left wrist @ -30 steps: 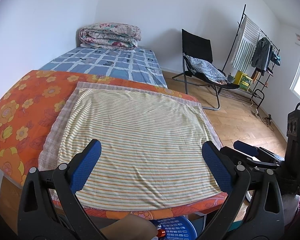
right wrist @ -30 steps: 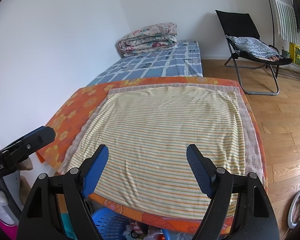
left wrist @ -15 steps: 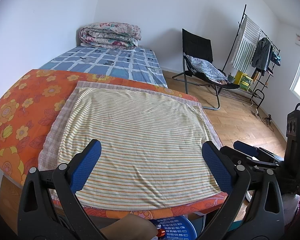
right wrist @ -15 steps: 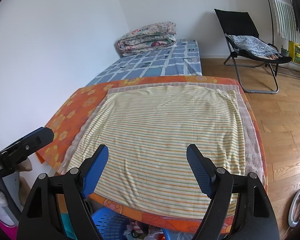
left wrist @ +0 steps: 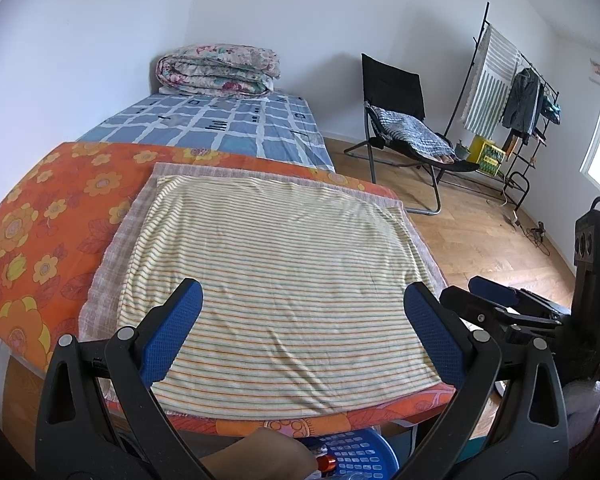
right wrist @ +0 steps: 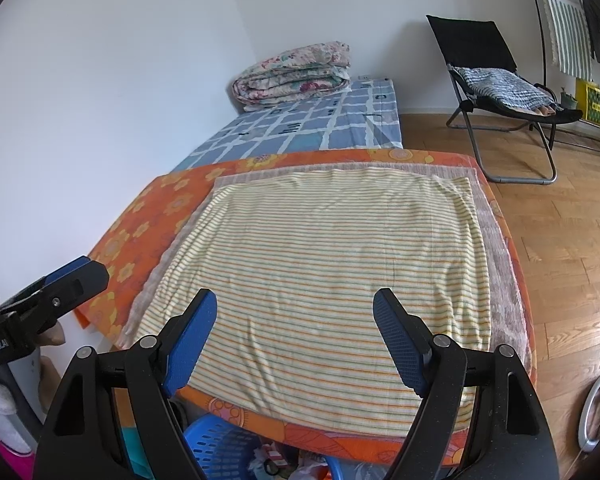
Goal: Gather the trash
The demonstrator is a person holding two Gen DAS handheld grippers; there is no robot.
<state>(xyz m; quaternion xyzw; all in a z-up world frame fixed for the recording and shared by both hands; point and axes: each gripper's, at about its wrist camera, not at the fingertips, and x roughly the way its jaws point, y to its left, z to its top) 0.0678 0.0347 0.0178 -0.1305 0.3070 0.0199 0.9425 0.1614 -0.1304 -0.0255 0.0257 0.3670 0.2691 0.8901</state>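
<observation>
Both hand-held grippers are released and carry nothing: left hand-held gripper (left wrist: 302, 328) and right hand-held gripper (right wrist: 294, 336) hover with jaws wide apart over the yellow striped cloth (left wrist: 276, 280) covering the tabletop (left wrist: 60, 216), centre of both frames. No trash shows on the cloth. The blue plastic perforated basket (right wrist: 216, 450) sits below the tabletop's near edge, bottom centre of the right wrist view, with wrappers and crumpled scraps (right wrist: 296, 460) in or just beside it; I cannot tell which. Judged from this, the surface looks done or never littered. What is left, if anything, lies low by the basket.
</observation>
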